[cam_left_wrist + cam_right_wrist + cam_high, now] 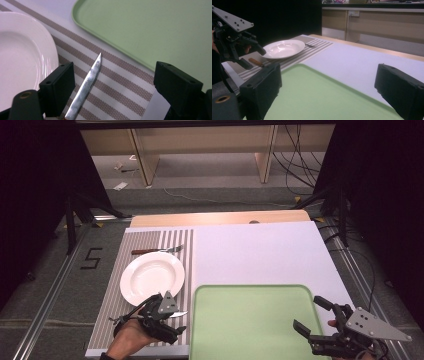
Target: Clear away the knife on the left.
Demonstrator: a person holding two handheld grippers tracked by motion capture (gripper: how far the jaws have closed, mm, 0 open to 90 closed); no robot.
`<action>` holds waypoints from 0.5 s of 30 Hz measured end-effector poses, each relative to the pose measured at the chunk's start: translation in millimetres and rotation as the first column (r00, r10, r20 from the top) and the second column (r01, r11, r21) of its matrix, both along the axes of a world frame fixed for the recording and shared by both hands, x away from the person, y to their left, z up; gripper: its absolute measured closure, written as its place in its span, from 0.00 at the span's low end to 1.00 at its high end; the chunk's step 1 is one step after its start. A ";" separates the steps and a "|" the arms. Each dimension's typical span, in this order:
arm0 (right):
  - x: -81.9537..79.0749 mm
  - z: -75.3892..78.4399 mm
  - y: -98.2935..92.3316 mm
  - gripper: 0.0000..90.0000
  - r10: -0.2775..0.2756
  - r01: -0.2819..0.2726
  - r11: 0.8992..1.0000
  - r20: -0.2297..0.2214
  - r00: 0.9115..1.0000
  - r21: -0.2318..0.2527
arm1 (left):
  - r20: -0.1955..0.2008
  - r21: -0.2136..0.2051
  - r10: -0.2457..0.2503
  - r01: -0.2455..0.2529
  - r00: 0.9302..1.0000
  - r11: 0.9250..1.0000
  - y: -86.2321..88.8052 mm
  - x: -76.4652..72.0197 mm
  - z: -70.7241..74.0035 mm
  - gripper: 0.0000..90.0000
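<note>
Left gripper (165,316), lower left of the high view, jaws spread wide over a knife (86,83) — nothing pinched. The knife lies flat on the striped placemat (120,87), lower centre of the left gripper view, between the white plate (22,55) at left and the green tray (155,30) at upper right; the blade tip points up-frame toward the tray. The blade sits nearer one jaw, not centred.

Right gripper (312,320), lower right of the high view, hangs over the tray's near corner, jaws also apart and empty. A fork (157,250) lies beyond the plate.

Risks, as judged: closing off-centre could push the thin blade sideways or skid it flat instead of gripping — the near jaw may also knock the plate rim.
</note>
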State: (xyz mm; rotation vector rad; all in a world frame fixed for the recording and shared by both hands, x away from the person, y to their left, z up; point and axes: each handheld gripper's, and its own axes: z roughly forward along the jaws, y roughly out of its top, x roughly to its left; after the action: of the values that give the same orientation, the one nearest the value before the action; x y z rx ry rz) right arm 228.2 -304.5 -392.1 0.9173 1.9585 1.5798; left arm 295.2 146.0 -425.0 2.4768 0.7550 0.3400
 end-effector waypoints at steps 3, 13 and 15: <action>0.2 -0.2 0.1 0.09 0.000 0.000 1.000 0.002 1.000 0.001 | -0.022 0.008 0.001 -0.001 1.000 1.000 3.4 1.0 -0.4 0.19; 0.7 -0.6 0.5 0.09 -0.001 0.001 1.000 -0.003 1.000 0.003 | -0.077 0.024 0.056 -0.054 0.995 0.998 25.6 2.8 -2.0 0.20; 0.9 -0.6 0.4 0.09 -0.001 0.001 1.000 -0.004 1.000 0.002 | -0.089 0.032 0.061 -0.059 0.994 0.998 29.1 1.9 -1.9 0.20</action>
State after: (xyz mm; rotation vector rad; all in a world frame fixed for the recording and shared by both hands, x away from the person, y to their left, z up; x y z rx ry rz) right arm 229.1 -304.1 -392.7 0.9226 1.9599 1.5810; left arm 297.0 175.2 -426.9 2.5144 0.8685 0.2647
